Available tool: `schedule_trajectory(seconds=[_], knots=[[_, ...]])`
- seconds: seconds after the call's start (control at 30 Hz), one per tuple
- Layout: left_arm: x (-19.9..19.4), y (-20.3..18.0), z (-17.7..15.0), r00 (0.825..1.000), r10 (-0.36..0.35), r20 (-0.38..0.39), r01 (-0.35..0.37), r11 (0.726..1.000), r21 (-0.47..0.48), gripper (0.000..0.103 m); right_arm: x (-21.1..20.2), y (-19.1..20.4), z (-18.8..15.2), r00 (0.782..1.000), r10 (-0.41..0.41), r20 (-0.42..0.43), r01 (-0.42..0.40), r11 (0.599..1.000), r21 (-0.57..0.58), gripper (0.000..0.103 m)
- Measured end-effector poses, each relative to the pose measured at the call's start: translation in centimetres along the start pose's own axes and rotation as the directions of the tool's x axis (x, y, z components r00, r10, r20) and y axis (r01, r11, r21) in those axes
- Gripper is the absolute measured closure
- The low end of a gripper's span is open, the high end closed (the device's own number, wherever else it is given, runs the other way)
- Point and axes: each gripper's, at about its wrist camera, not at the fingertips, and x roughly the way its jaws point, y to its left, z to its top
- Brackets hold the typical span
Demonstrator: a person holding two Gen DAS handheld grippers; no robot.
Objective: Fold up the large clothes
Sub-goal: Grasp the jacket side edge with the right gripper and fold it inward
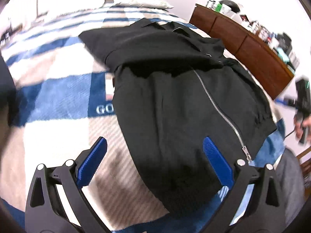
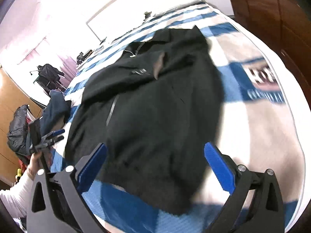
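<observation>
A black zip-up jacket [image 1: 175, 101] lies on a bed, its silver zipper [image 1: 219, 110] running down the front and a sleeve folded across the chest. It also shows in the right wrist view [image 2: 155, 106]. My left gripper [image 1: 155, 145] is open and empty, its blue pads [image 1: 93, 161] spread wide above the jacket's hem. My right gripper [image 2: 155, 151] is open and empty above the jacket's near edge. The right gripper also appears at the right edge of the left wrist view [image 1: 302, 101], and the left gripper at the left of the right wrist view [image 2: 46, 137].
The bed has a blue, white and beige checked blanket [image 1: 62, 97]. A brown wooden cabinet [image 1: 248, 46] with clutter on top stands by the bed. A dark garment [image 2: 56, 106] lies at the bed's far side, and more clothes [image 2: 17, 128] are piled beyond it.
</observation>
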Motion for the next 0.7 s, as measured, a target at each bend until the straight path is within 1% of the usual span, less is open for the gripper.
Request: schedule_trajectory(seconds=[0.07,0.13,0.2,0.27,0.33,0.4,0.47,0.5,0.57,0.63,0.7], knots=[[0.2,0.6,-0.2,0.999,-0.038,0.006,0.038,0.998,-0.041,0.006,0.3,-1.4,-0.8,0.999,0.039,-0.013,-0.038,0.997,0.061,0.005],[0.7,0.9,-0.2,0.997,-0.072,0.020,0.073,0.994,-0.081,0.006,0.8,-2.3,-1.5,0.997,0.074,-0.013,-0.073,0.993,0.097,0.005],[1.4,0.8,-0.1,0.997,-0.068,0.020,0.070,0.992,-0.101,0.006,1.4,-2.6,-2.0,0.993,0.115,-0.016,-0.113,0.988,0.102,0.005],[2.0,0.6,-0.2,0.999,-0.045,0.025,0.048,0.993,-0.112,0.006,1.7,-2.6,-2.4,0.991,0.132,-0.023,-0.129,0.987,0.099,0.005],[2.7,0.5,-0.2,0.999,-0.053,0.014,0.054,0.991,-0.126,0.006,2.4,-2.2,-2.6,0.989,0.148,-0.027,-0.144,0.985,0.096,0.005],[3.8,0.0,-0.4,0.996,-0.084,-0.014,0.081,0.987,-0.137,0.006,3.0,-2.0,-2.6,0.990,0.142,-0.019,-0.140,0.985,0.105,0.004],[4.4,-0.6,-0.6,0.992,-0.119,-0.032,0.114,0.985,-0.129,0.006,3.4,-2.1,-2.6,0.990,0.138,-0.014,-0.135,0.984,0.119,0.004],[4.6,-0.8,-0.7,0.991,-0.128,-0.037,0.123,0.985,-0.123,0.006,3.6,-2.2,-2.5,0.994,0.112,-0.018,-0.109,0.987,0.118,0.004],[4.8,-1.4,-1.1,0.992,-0.120,-0.044,0.114,0.987,-0.114,0.006,3.4,-2.7,-2.4,0.998,0.055,-0.018,-0.052,0.991,0.124,0.004],[4.6,-1.3,-1.5,0.990,-0.140,-0.033,0.134,0.981,-0.139,0.006,3.1,-3.6,-2.8,0.997,0.069,-0.019,-0.065,0.985,0.162,0.004],[4.4,-1.2,-1.8,0.986,-0.165,-0.024,0.159,0.974,-0.161,0.006,3.6,-3.9,-3.2,0.995,0.085,-0.049,-0.075,0.981,0.177,0.004]])
